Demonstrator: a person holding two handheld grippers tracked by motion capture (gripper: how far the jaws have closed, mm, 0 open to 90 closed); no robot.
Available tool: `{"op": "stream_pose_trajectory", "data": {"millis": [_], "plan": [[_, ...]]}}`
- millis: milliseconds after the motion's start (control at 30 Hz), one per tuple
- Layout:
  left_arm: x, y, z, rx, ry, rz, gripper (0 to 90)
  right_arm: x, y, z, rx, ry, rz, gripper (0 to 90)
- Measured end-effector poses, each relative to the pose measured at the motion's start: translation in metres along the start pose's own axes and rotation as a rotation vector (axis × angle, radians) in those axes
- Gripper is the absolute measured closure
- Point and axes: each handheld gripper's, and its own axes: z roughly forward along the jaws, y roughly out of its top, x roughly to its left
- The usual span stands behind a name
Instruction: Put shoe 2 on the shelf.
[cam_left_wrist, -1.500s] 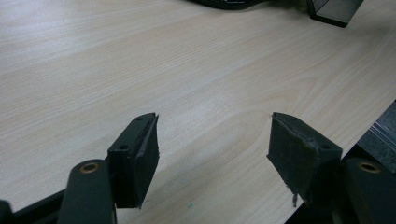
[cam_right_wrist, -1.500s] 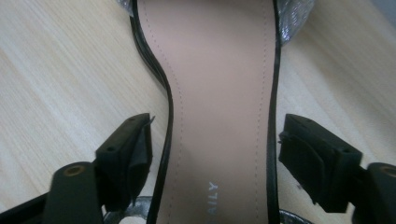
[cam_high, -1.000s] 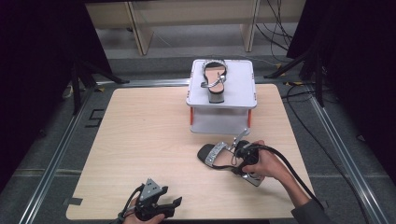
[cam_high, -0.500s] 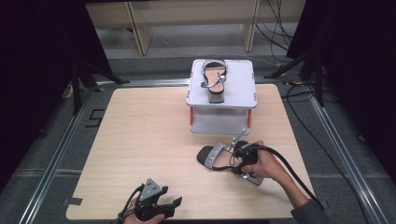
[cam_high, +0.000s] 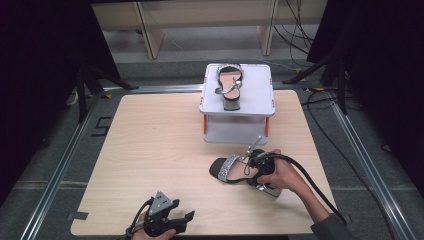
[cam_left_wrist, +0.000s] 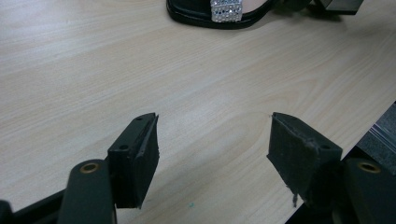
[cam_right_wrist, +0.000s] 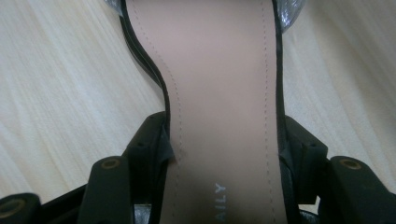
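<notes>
- The right gripper (cam_high: 256, 169) sits at the near right of the worktop (cam_high: 150, 150), clamped on a sandal (cam_high: 231, 168).
- In the right gripper view its two black jaws press against both edges of the sandal's (cam_right_wrist: 219, 93) tan insole at the narrow waist, with pale wood to either side.
- From the high view this sandal lies on the worktop just in front of the box (cam_high: 237, 107), toe to the left, its sparkly strap across the front and a thin strap sticking up near the heel.
- The person's right hand (cam_high: 280, 175) wraps the gripper handle, and a black cable (cam_high: 312, 185) curves from it toward the near right edge.
- The left gripper (cam_high: 170, 222) rests at the near edge of the worktop, left of centre, well apart from the sandal, held in the left hand (cam_high: 150, 232).
- In the left gripper view its jaws stand wide apart with nothing between them but bare wood (cam_left_wrist: 140, 70); the sandal's toe and glittery band (cam_left_wrist: 226, 9) show at the top edge.
- A second sandal (cam_high: 229, 87) lies on the white lid of the box at the far side of the worktop, toe toward the person.
- The box has a white body with orange clips at its front corners.
</notes>
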Motion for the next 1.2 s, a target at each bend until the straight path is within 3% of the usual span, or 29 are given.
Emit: {"op": "stream_pose_trajectory", "data": {"millis": [33,167,233,333,467,500,533,600,633,900,933,967,1000,1200], "plan": [[0.0,0.0,0.0,0.003,0.0,0.002,32.7,-0.001,0.0,0.003,0.007,-0.004,-0.015,42.3],[0.0,-0.001,0.001,0.006,0.001,0.004,32.7,-0.001,-0.001,0.006,0.015,0.008,0.004,42.3],[0.002,0.0,0.001,0.016,0.015,0.033,32.7,-0.001,-0.001,0.006,0.018,0.007,0.005,42.4],[0.001,0.0,0.0,0.007,0.001,0.002,32.7,-0.001,-0.001,0.005,0.001,-0.009,-0.024,42.7],[0.0,-0.001,0.001,0.005,0.004,0.001,32.7,-0.001,0.001,-0.004,-0.026,0.026,0.001,43.0],[0.0,-0.001,0.0,0.006,0.003,0.004,32.7,-0.006,0.004,-0.007,-0.054,0.017,-0.079,43.0],[0.001,-0.001,0.0,0.004,0.001,0.001,32.7,-0.002,0.005,-0.013,-0.031,0.034,-0.002,43.0],[0.001,-0.001,0.0,0.006,0.004,0.004,32.7,-0.004,0.011,-0.024,-0.056,0.045,-0.02,43.0],[0.001,-0.001,0.0,0.005,0.004,0.003,32.7,-0.003,0.016,-0.033,-0.075,0.053,-0.001,43.0],[0.001,-0.001,0.0,-0.004,-0.003,0.007,32.7,0.001,0.062,-0.099,-0.203,0.111,-0.009,43.0],[0.001,-0.001,0.0,-0.005,0.0,0.006,32.7,0.002,0.067,-0.107,-0.205,0.117,0.011,43.0],[0.001,-0.001,0.0,-0.007,-0.001,0.005,32.7,0.001,0.077,-0.12,-0.244,0.107,-0.004,43.0],[0.002,-0.001,0.0,-0.004,0.0,0.008,32.7,0.001,0.082,-0.127,-0.249,0.108,-0.005,43.0],[0.001,-0.002,0.0,-0.005,-0.003,0.005,32.7,-0.006,0.116,-0.18,-0.334,0.075,0.035,43.0]]}}
